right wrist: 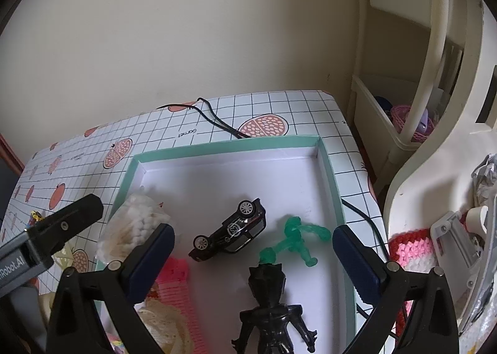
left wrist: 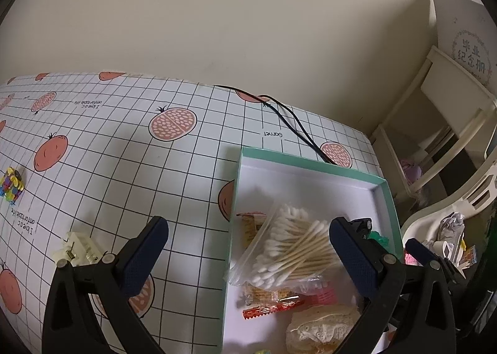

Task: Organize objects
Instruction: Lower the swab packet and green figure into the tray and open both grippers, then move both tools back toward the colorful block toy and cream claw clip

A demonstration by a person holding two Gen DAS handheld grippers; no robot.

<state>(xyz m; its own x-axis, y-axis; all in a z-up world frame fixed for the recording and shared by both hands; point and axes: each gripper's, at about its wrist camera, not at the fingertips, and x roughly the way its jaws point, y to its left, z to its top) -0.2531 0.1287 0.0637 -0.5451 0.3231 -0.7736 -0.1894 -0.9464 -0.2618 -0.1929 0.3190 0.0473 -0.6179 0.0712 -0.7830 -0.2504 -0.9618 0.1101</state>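
The shallow mint-green cardboard tray with a white floor point(right wrist: 329, 167) sits at the right end of the worktop point(left wrist: 124, 149) and already holds most of the clutter. In it lie a clear plastic bag of cotton swabs point(left wrist: 289, 248), light, soft and slippery, best pinched at a loose edge of film, and a black die-cast toy car point(right wrist: 231, 234), stiff and heavier, best taken across its body. A translucent green figurine point(right wrist: 293, 240) and a black plastic figure point(right wrist: 271, 301) look thin-limbed, so the torso seems safest.

Outside the tray, a cream plastic hair claw point(left wrist: 77, 250) lies near the left gripper point(left wrist: 248, 257), whose fingers are spread wide and empty; the right gripper point(right wrist: 253, 262) hangs equally spread above the tray. The worktop wears a smooth grid-and-pomegranate cloth, against a plain cream wall.
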